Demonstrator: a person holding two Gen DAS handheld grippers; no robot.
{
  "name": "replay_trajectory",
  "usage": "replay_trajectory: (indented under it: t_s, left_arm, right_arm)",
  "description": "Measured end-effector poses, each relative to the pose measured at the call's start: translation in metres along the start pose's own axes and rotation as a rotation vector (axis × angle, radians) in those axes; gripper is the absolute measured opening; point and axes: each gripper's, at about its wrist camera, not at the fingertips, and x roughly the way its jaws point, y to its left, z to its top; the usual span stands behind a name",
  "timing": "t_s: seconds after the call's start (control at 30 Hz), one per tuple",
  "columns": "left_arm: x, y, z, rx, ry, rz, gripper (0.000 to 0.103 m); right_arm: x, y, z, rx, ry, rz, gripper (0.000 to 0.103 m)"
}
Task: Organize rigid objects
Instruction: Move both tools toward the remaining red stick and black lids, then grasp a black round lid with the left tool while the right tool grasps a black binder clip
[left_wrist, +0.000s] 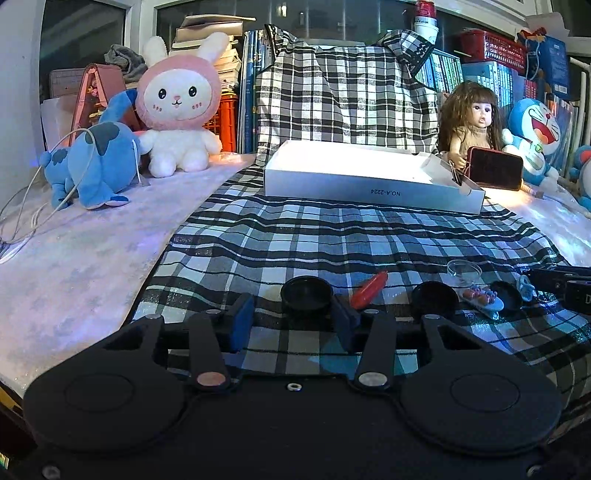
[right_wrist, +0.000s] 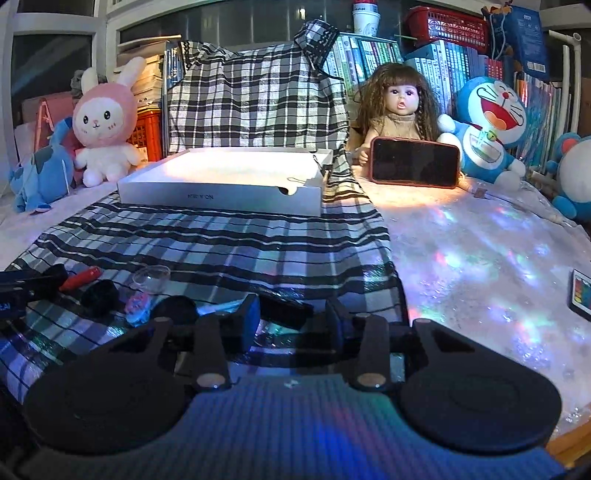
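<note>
A shallow white box (left_wrist: 369, 175) stands open on the plaid cloth (left_wrist: 332, 236) at the back; it also shows in the right wrist view (right_wrist: 221, 184). Small items lie in a row near the front: a black round lid (left_wrist: 306, 291), a red pen-like stick (left_wrist: 369, 290), a second black lid (left_wrist: 435, 297), a clear cup (left_wrist: 463, 269), a packet of red pills (left_wrist: 480, 297). My left gripper (left_wrist: 293, 325) is open, low over the cloth, just behind the first black lid. My right gripper (right_wrist: 291, 325) is open, with a black flat object (right_wrist: 284, 308) between its fingers.
Plush toys stand along the back: a pink rabbit (left_wrist: 177, 107), a blue toy (left_wrist: 92, 162), a doll (right_wrist: 399, 107) behind a phone (right_wrist: 415, 162), a Doraemon (right_wrist: 487, 125). Books and red baskets line the rear. A small colourful card (right_wrist: 581, 295) lies at far right.
</note>
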Motion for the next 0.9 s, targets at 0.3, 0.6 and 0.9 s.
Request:
replay_trajectory:
  t_s: [0.3, 0.6, 0.9]
  left_arm:
    - [0.008, -0.003, 0.002, 0.004, -0.001, -0.006, 0.045]
    - [0.019, -0.008, 0.004, 0.006, -0.008, 0.002, 0.045]
    - [0.017, -0.006, 0.002, -0.013, -0.019, -0.011, 0.044]
  right_arm:
    - [0.010, 0.009, 0.003, 0.004, 0.012, 0.022, 0.050]
    - [0.016, 0.014, 0.003, -0.005, 0.005, 0.013, 0.055]
    - [0.012, 0.013, -0.001, -0.008, -0.008, -0.011, 0.059]
